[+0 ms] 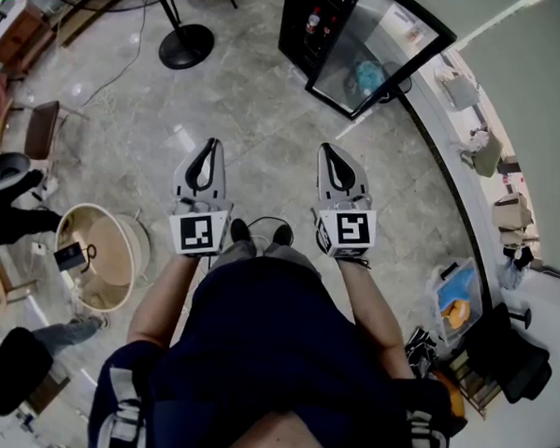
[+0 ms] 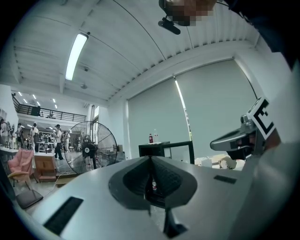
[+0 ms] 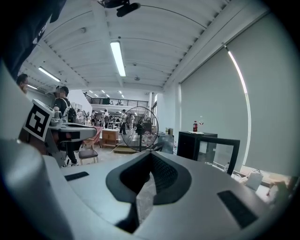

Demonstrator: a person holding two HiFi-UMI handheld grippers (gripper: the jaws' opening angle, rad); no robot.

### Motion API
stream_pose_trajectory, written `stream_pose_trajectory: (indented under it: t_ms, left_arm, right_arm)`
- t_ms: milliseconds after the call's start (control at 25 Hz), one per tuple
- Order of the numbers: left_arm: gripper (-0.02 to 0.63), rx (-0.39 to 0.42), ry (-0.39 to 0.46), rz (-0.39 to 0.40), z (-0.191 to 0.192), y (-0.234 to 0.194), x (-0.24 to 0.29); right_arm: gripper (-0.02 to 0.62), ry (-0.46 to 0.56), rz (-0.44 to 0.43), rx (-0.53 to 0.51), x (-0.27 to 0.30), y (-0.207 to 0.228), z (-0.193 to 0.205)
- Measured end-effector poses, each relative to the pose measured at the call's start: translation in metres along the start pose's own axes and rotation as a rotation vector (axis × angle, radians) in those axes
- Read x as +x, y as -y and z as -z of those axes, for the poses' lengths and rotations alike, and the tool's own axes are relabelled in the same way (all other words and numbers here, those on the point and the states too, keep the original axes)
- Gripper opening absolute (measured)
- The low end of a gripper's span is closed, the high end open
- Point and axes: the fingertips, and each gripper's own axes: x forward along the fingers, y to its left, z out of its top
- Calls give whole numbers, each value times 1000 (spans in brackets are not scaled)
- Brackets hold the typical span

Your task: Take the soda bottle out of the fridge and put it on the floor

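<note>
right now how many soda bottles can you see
2. One soda bottle stands on top of the black fridge; a second bottle shows lower, apparently inside it. More may be hidden inside.

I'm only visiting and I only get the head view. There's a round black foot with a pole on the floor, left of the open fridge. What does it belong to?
Observer: It holds up a big standing fan. The right gripper view shows its round wire cage, left of the fridge.
Operator: Is there anything on top of the fridge?
Observer: Yes, a reddish bottle stands upright on its top.
Operator: Is the hall busy further back?
Observer: The left gripper view shows several people standing far off, beyond the fan.
</note>
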Motion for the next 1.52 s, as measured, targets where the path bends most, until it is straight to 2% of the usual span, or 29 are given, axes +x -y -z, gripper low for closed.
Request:
stream_pose_trajectory:
  t_ms: [440, 680, 1000, 1240, 1520]
  left_arm:
    - [44, -8, -21, 53, 6, 14, 11]
    - [185, -34, -43, 91, 11, 27, 23]
    - [317, -13, -56, 125, 13, 54, 48]
    - [321, -1, -54, 110, 17, 53, 64]
    - [321, 19, -35, 158, 22, 28, 95]
  right_arm:
    - [18, -5, -26, 8, -1, 5, 7]
    - [18, -16, -54, 21, -8, 10, 12]
    - [18, -16, -114, 42, -16, 28, 21]
    - [20, -15, -152, 39, -10, 30, 26]
    - [20, -28, -134, 48, 21, 23, 29]
